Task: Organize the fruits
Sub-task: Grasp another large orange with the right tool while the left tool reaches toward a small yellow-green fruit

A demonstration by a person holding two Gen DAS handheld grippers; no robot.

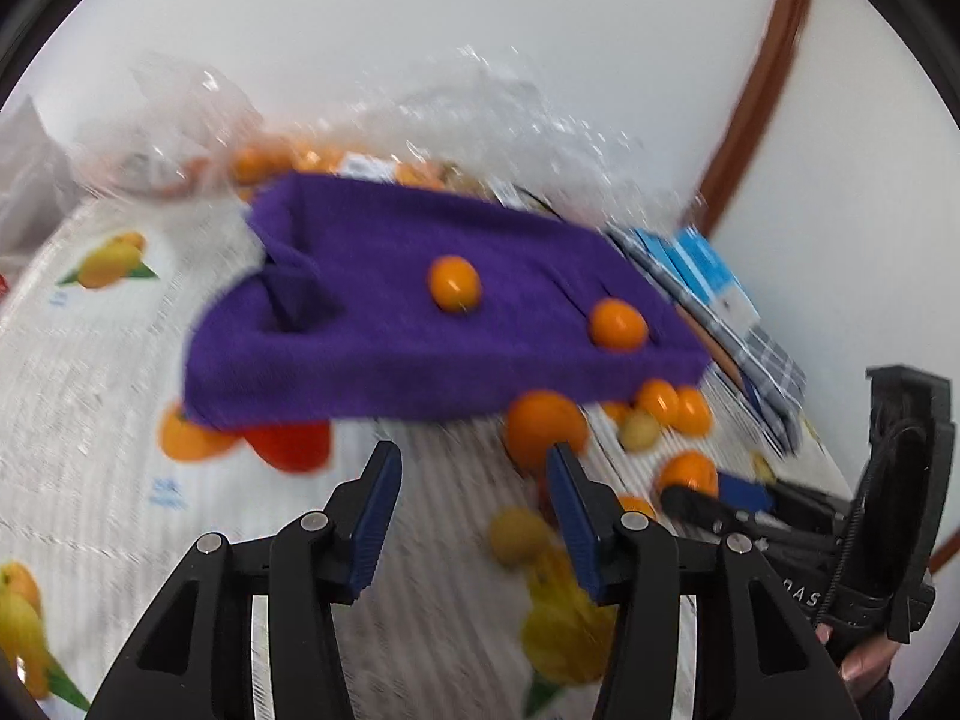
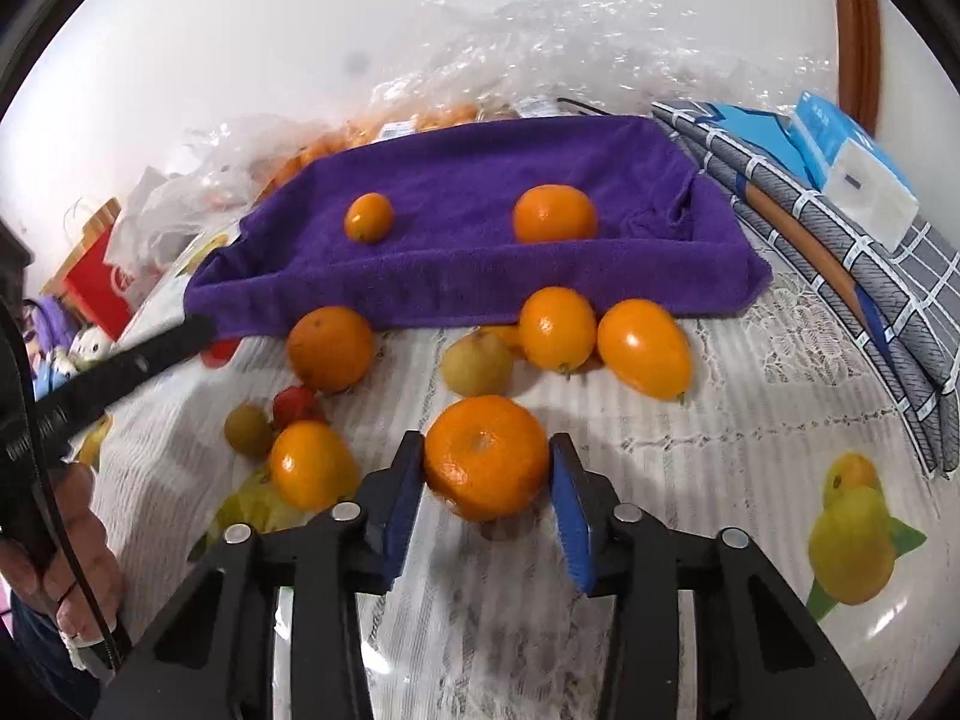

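Observation:
In the right wrist view my right gripper (image 2: 486, 480) is shut on a mandarin (image 2: 486, 456), its blue pads pressed on both sides, low over the tablecloth. Behind it, loose fruit lies before a purple towel-lined tray (image 2: 480, 282): an orange (image 2: 330, 348), two smooth orange fruits (image 2: 643, 348), a yellow-green one (image 2: 477, 363), and a small red one (image 2: 294, 405). The tray holds two orange fruits (image 2: 369, 217) (image 2: 555, 213). My left gripper (image 1: 474, 480) stands open with nothing between its fingers, short of the tray (image 1: 420, 324). Motion blurs the left wrist view.
Clear plastic bags (image 2: 480, 60) with more orange fruit lie behind the tray against the white wall. A folded checked cloth (image 2: 870, 276) and blue tissue packs (image 2: 840, 150) are at the right. A red box (image 2: 99, 276) stands far left. The tablecloth (image 2: 720, 432) has printed fruit.

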